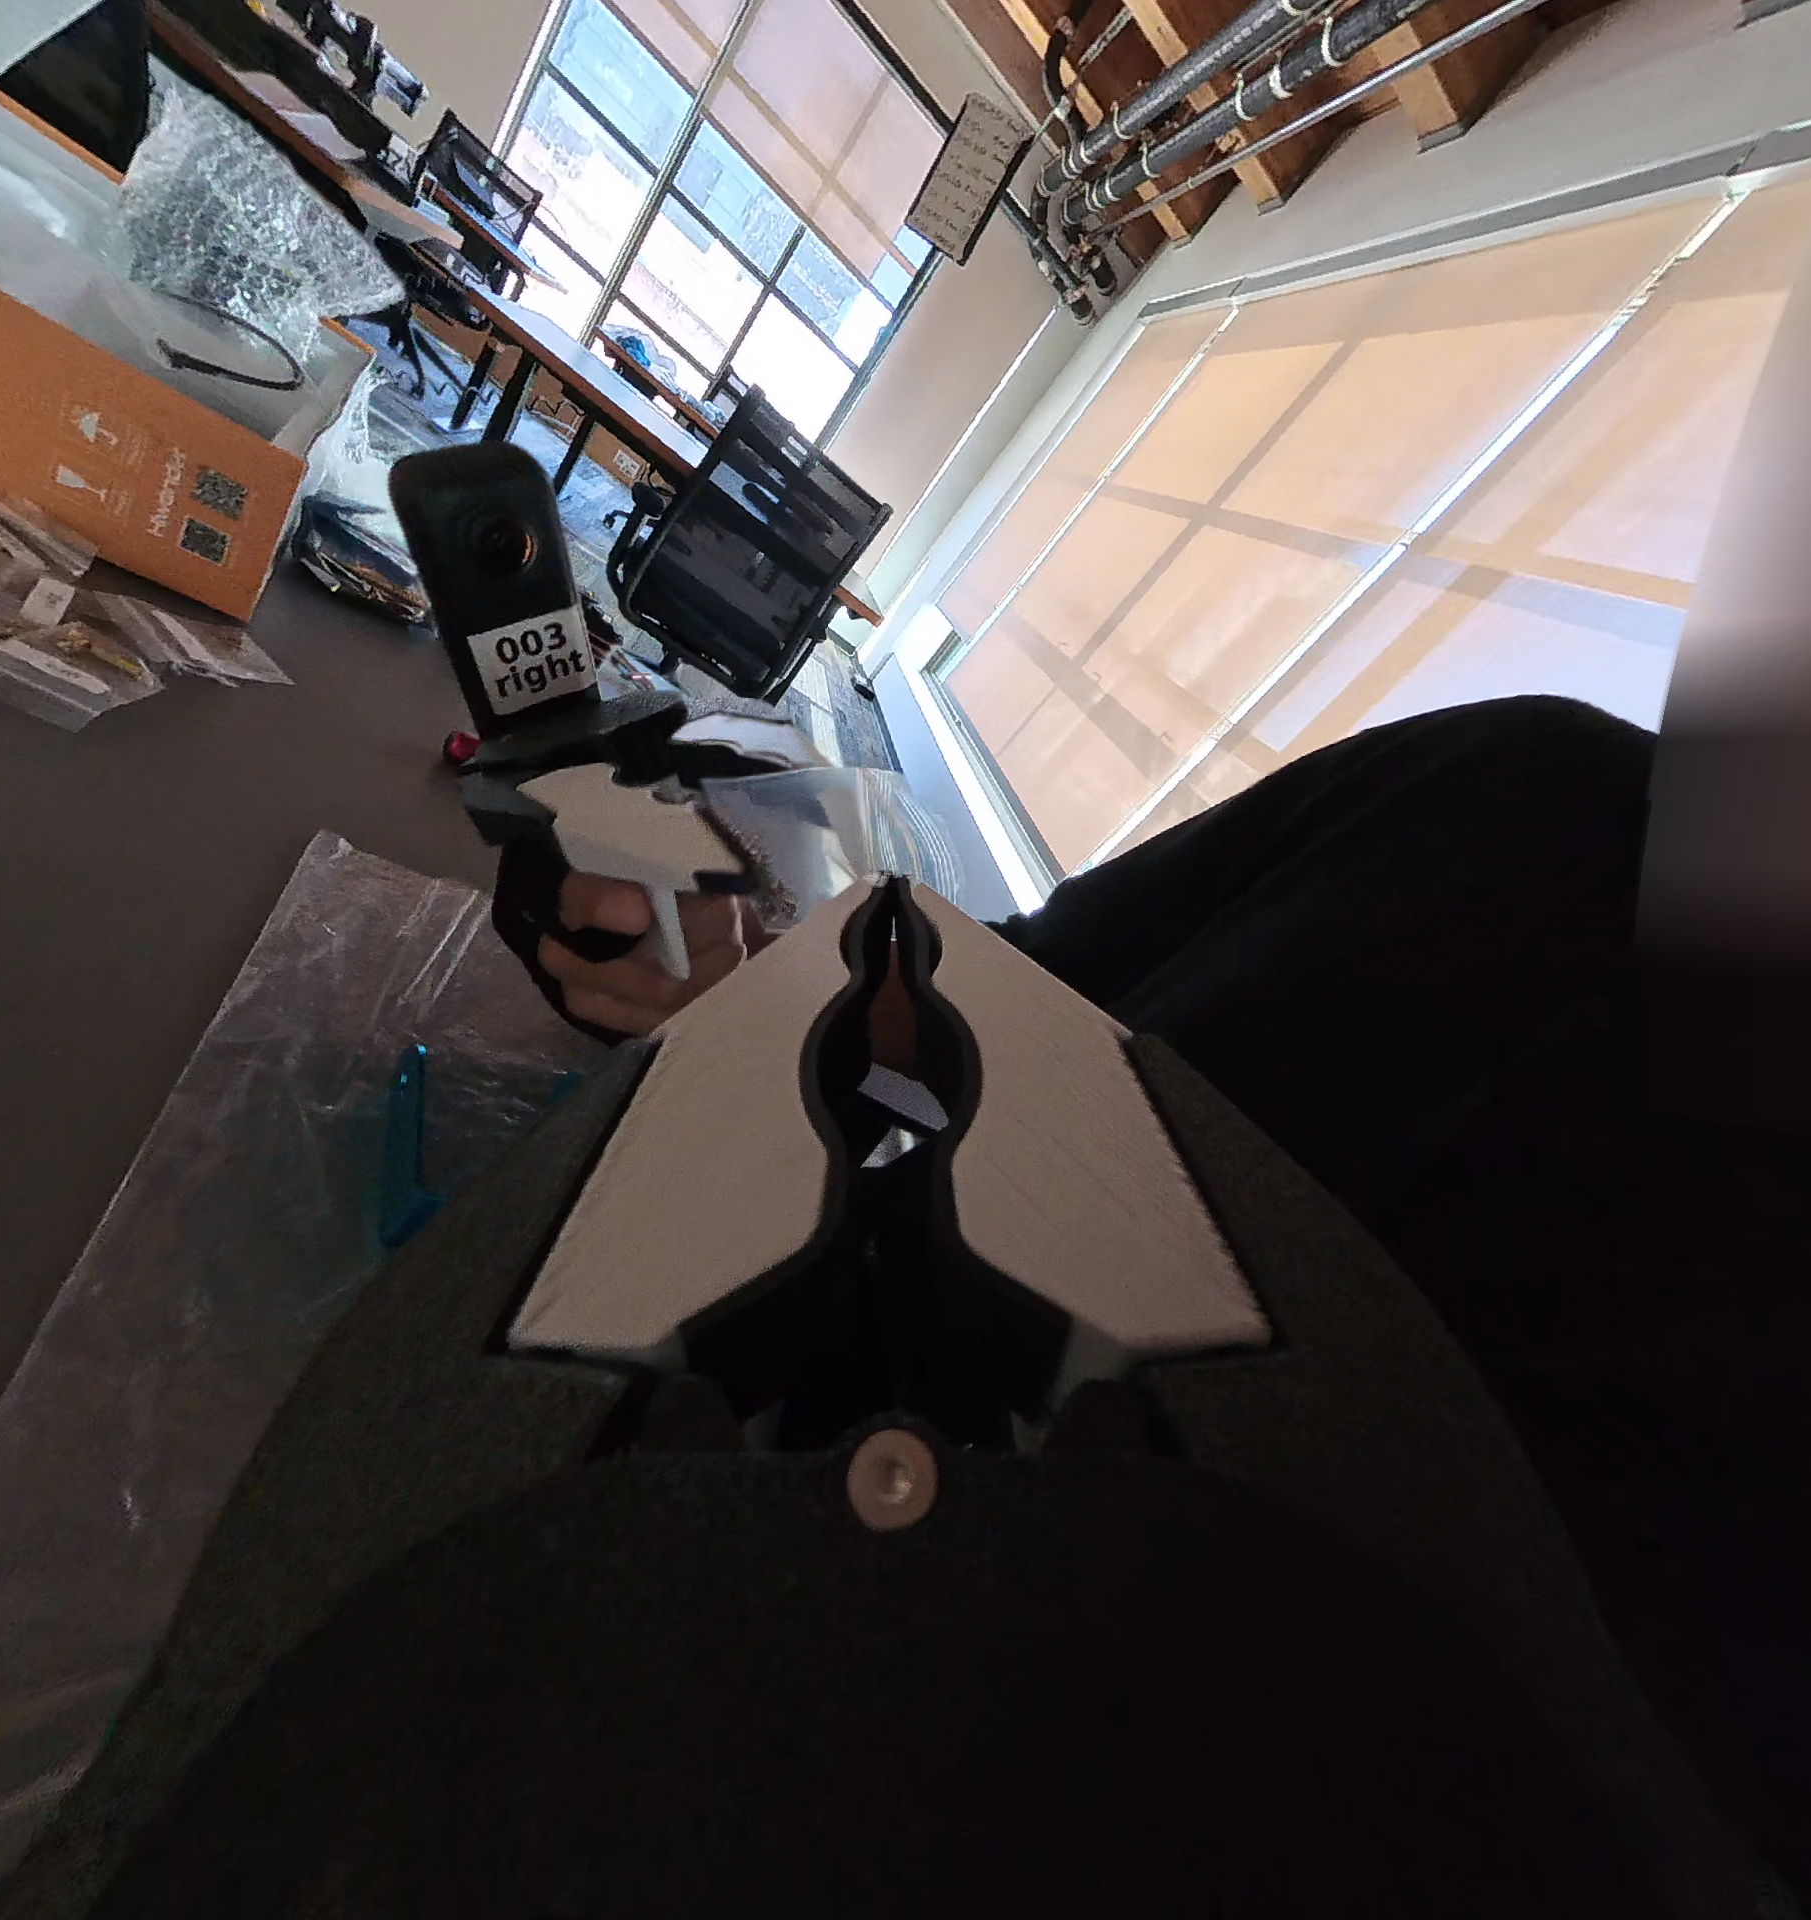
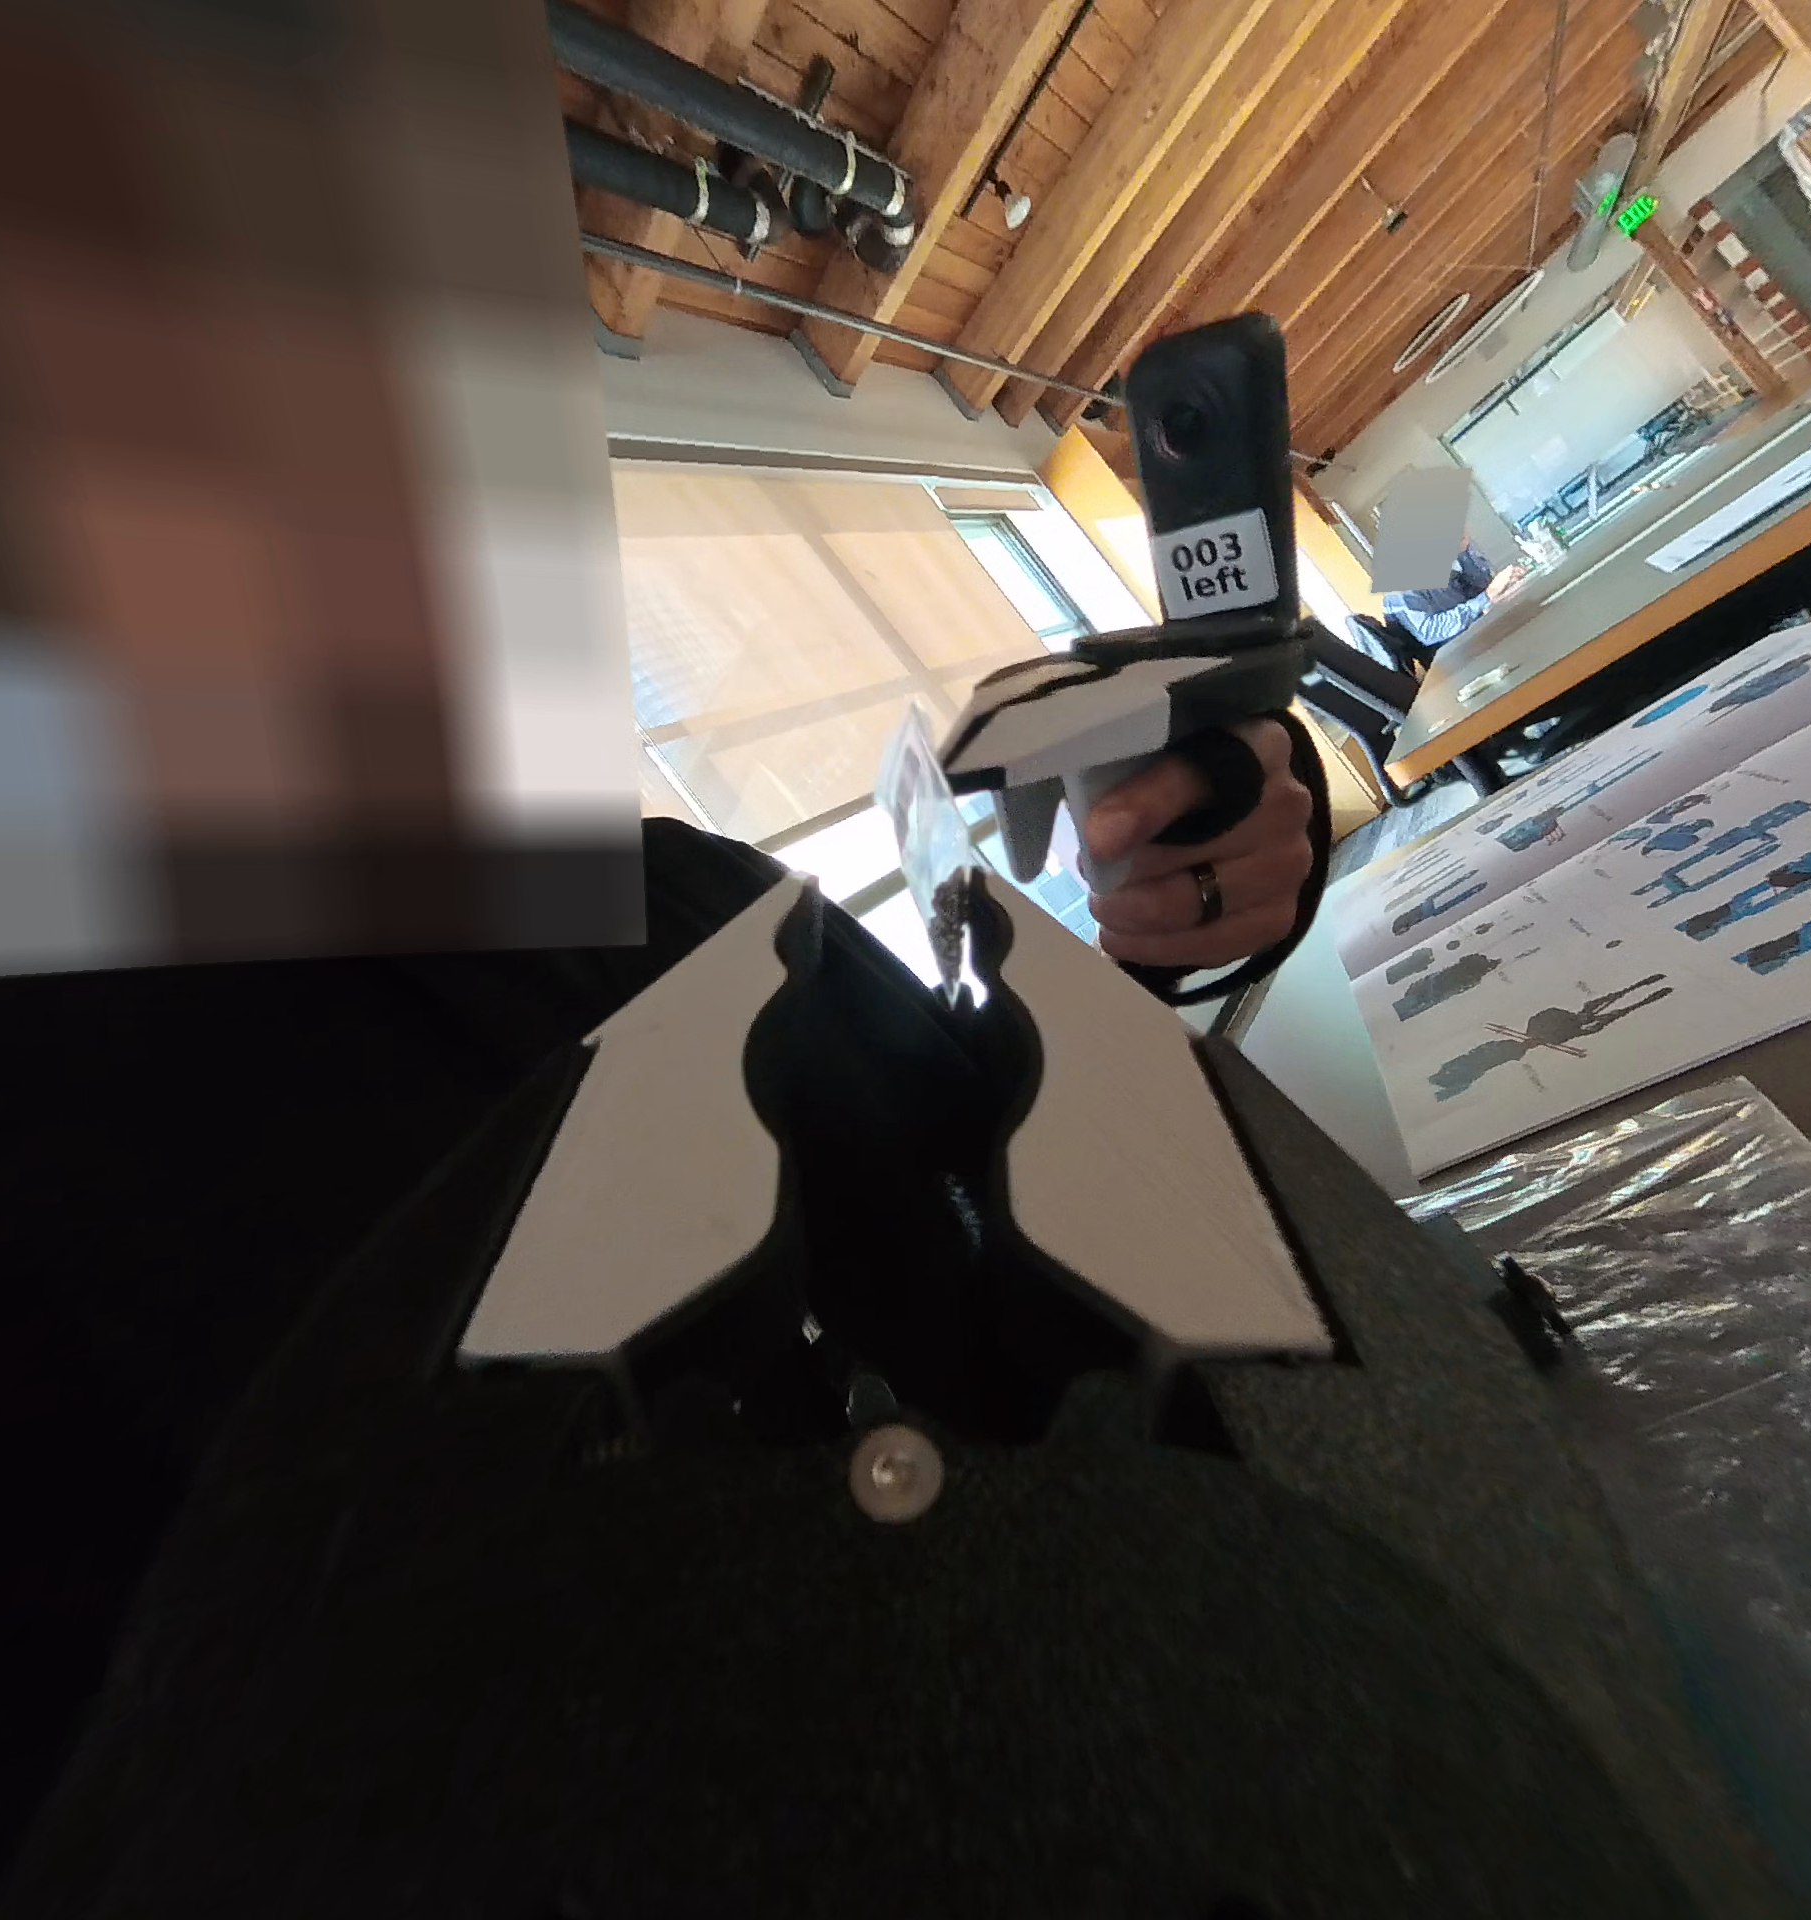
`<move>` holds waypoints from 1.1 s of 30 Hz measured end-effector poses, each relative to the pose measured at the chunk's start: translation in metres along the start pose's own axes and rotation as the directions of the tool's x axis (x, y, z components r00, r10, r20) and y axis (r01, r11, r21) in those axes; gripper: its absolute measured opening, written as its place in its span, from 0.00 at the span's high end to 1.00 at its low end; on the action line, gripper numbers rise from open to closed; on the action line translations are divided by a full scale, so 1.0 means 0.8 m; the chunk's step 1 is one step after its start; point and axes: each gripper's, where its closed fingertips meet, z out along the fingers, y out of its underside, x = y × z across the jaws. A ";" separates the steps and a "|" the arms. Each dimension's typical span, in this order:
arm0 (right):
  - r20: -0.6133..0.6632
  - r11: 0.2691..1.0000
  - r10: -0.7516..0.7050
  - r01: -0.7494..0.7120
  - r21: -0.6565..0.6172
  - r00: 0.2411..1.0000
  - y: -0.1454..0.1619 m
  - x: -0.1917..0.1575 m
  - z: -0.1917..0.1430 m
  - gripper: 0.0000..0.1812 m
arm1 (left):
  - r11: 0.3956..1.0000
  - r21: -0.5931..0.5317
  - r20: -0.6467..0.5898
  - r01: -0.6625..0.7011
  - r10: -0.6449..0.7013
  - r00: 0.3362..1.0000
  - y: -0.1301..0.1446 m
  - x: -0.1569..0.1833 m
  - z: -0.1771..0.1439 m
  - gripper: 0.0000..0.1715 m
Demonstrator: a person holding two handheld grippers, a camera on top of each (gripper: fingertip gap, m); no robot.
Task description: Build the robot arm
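Both grippers are raised off the table (image 1: 132, 790): left gripper (image 1: 893, 883) pinches the bag (image 1: 870, 821) shut-tight, right gripper (image 2: 885, 914) stands slightly apart around its lower end, not visibly clamping.

Printed white stickers (image 1: 532, 665) on both cameras (image 2: 1207, 447), markings on orange carton (image 1: 122, 488), perhaps green ceiling sign (image 2: 1633, 213).
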 end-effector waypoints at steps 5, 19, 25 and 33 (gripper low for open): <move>-0.051 0.999 -0.040 0.041 0.022 0.998 -0.009 -0.002 -0.021 0.93 | 1.000 -0.008 0.020 0.029 -0.029 0.999 0.007 -0.016 0.011 1.00; -0.405 0.964 -0.258 0.210 -0.160 0.877 -0.025 0.004 -0.096 1.00 | 0.994 -0.102 0.104 0.027 -0.016 0.994 0.016 -0.077 0.059 1.00; -0.492 0.905 -0.363 0.174 -0.389 0.791 -0.008 0.005 -0.162 1.00 | 0.954 -0.297 0.210 -0.039 0.106 0.972 0.045 -0.136 0.093 0.93; -0.543 0.852 -0.354 0.023 -0.523 0.762 0.004 0.031 -0.225 1.00 | 0.866 -0.462 0.258 -0.188 0.334 0.906 0.065 -0.172 0.112 0.92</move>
